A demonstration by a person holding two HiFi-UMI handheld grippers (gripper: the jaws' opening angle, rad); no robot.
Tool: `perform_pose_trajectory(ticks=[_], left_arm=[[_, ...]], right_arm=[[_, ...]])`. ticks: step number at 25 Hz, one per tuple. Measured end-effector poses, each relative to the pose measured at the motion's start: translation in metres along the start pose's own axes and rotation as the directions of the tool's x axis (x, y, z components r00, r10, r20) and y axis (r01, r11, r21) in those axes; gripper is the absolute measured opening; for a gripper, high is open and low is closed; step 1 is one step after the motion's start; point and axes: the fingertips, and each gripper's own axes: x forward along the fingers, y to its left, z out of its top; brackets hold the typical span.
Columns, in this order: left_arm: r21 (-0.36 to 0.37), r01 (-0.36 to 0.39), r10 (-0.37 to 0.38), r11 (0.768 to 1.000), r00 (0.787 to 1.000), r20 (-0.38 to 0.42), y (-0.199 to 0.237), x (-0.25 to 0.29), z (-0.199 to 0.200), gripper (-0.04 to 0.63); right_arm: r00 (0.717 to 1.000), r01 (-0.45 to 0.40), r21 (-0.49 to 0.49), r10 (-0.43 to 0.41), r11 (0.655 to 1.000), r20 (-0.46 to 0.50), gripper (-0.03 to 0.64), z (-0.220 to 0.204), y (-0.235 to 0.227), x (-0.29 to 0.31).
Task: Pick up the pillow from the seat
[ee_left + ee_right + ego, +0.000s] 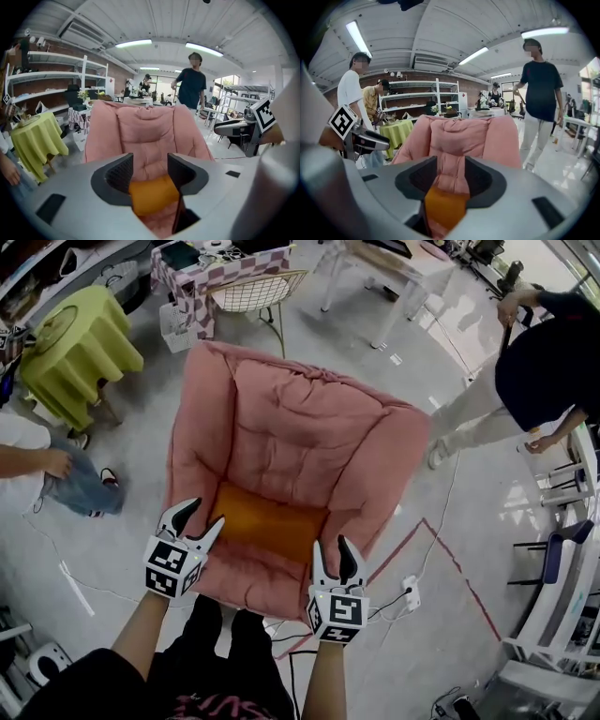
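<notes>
two grippers hover at the front edge of a pink armchair (309, 418), one at each front corner of the seat (251, 576).

left gripper (203, 517): released, jaws parted, nothing between the pads. in the head view it stands just beside the left end of the orange pillow (268, 527). the left gripper view shows the pillow lying beyond the gap, with no pad pressing on it.

right gripper (330, 553): released, jaws parted, nothing held. it stands near the pillow's right end, over the front of the seat. the right gripper view shows the pillow low between the jaws and beyond them.

pillow: lies flat across the seat at the foot of the backrest, between the two padded arms.

surroundings: a table with yellow-green cloth (82, 338) stands to the left, a wire chair (255, 292) behind the armchair, and a person in a dark top (548, 362) stands to the right, well apart from the armchair.
</notes>
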Motion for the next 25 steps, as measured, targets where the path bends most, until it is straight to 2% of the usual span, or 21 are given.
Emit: perform_pose_trajectory(ticks=[2,7,12,17,21,25], left_arm=[[-0.011,-0.005,0.005,1.000,1.000,-0.028,0.003,0.010,-0.013,0.216],[-0.090,-0.014,0.004,0.996,0.994,-0.110,0.008,0.035,-0.049,0.242],[-0.124,-0.028,0.007,0.992,0.986,-0.165,0.011,0.063,-0.082,0.262],[-0.160,-0.047,0.010,0.986,0.976,-0.219,0.014,0.086,-0.115,0.275],[-0.171,-0.061,0.011,0.983,0.960,-0.281,0.017,0.106,-0.143,0.285],[-0.189,-0.074,0.013,0.979,0.952,-0.307,0.025,0.127,-0.164,0.287]], right_arm=[[1.000,-0.002,0.009,0.002,1.000,-0.024,0.181,-0.014,-0.002,0.007],[0.995,-0.017,0.033,0.020,0.999,-0.095,0.198,-0.050,-0.004,0.023],[0.987,-0.034,0.059,0.043,0.998,-0.156,0.242,-0.089,-0.010,0.042],[0.979,-0.038,0.087,0.054,0.996,-0.197,0.259,-0.122,-0.019,0.061],[0.965,-0.063,0.122,0.092,0.991,-0.247,0.288,-0.155,-0.019,0.079],[0.951,-0.067,0.150,0.109,0.986,-0.291,0.299,-0.183,-0.020,0.098]])
